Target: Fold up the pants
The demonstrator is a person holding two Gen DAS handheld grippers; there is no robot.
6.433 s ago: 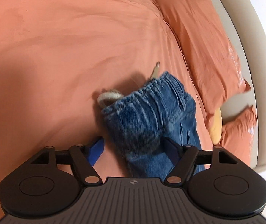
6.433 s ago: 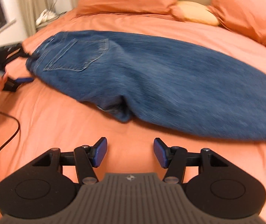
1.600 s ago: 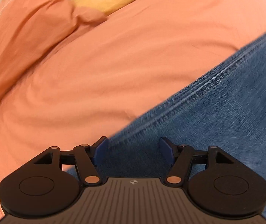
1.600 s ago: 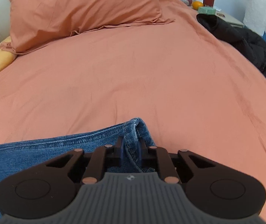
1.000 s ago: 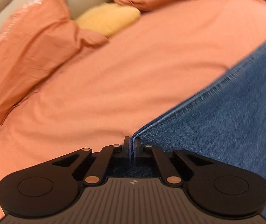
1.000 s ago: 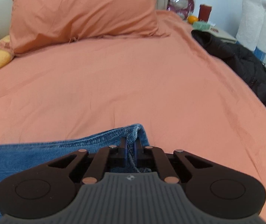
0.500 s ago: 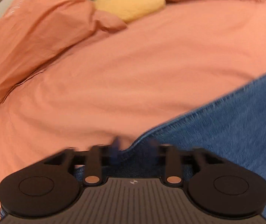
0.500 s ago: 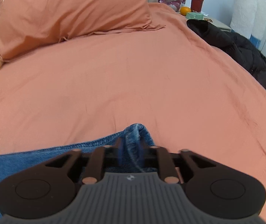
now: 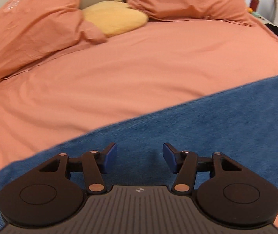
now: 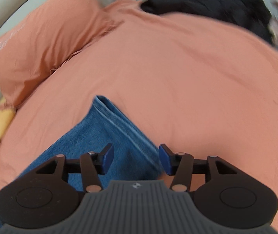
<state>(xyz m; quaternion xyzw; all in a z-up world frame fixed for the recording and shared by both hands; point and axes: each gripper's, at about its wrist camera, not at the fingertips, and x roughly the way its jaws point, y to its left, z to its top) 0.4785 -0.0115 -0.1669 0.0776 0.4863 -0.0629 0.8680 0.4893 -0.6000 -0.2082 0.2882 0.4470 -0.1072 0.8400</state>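
Left wrist view, near to far: left gripper (image 9: 139,157) hangs over the jeans (image 9: 207,128) w/ both blue pads spread wide, nothing between them. Denim fills the strip right under the pads, its far edge running diagonally up toward the right. Beyond the jeans is bare orange bedsheet (image 9: 119,74), then the orange pillows (image 9: 27,25) and a yellow cushion (image 9: 113,19) against the headboard.

Right wrist view: right gripper (image 10: 136,159) also spread apart and empty, sitting just above the leg end of the jeans; the hem corner (image 10: 101,101) pokes out ahead of it, w/ a stitched seam running back toward the pads. Past the hem it's open sheet, then a black jacket (image 10: 216,9) at the far bed edge, well apart from the jeans. Clutter behind it is too blurred to name.

Handling, my read: denim is soft but fairly heavy and thick, so it'll drape and sag btw two grips, not slide much on the cotton. Best holds prob. the hem corner and the seamed side edge, where layers are thick enough to pinch w/o slipping. Lots of free sheet beyond the jeans for carrying the leg over. Fold itself looks not yet made; the leg lies flat.
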